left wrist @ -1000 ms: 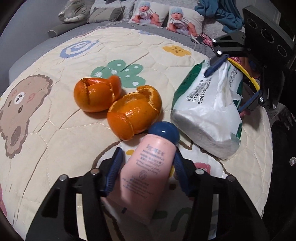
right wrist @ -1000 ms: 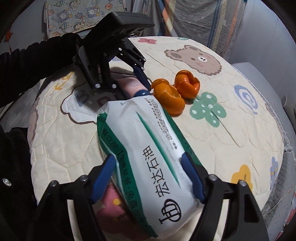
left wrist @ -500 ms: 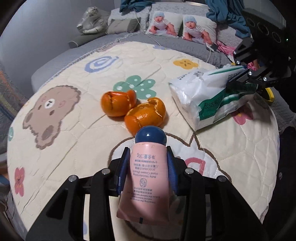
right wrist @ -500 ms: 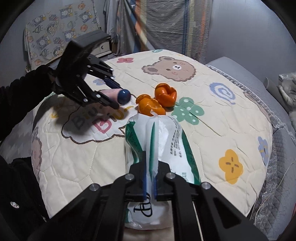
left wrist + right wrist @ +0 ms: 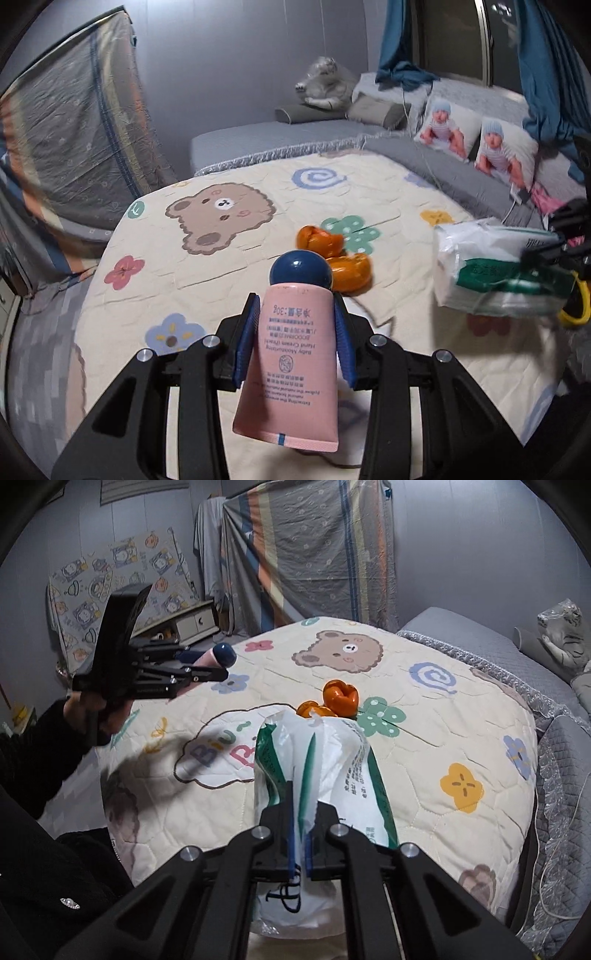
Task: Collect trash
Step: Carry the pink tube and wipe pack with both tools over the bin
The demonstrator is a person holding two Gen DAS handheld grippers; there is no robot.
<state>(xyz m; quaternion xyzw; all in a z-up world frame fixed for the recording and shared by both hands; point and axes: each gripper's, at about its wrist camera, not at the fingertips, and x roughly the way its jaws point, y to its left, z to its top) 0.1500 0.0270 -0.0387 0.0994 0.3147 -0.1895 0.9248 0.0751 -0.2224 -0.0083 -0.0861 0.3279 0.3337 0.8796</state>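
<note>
My left gripper (image 5: 297,314) is shut on a pink hand cream tube (image 5: 293,362) with a dark blue cap, held up above the cartoon quilt (image 5: 229,280). The tube's cap also shows in the right wrist view (image 5: 223,655). My right gripper (image 5: 301,830) is shut on a white and green tissue pack (image 5: 314,760), pinching its wrapper and holding it above the quilt. The pack also shows at the right of the left wrist view (image 5: 491,273). Two pieces of orange peel (image 5: 332,254) lie on the quilt beside a green flower print; they also show in the right wrist view (image 5: 332,701).
The quilt covers a rounded bed surface with edges falling off at left and front. Grey bedding, baby-print pillows (image 5: 476,147) and a plush toy (image 5: 325,83) lie behind. A covered rack (image 5: 310,554) and a low cabinet (image 5: 192,624) stand beyond the bed.
Both grippers have risen from the quilt with their loads. The left one lifted the pink tube away from the peels; the right one lifted the tissue pack higher.
</note>
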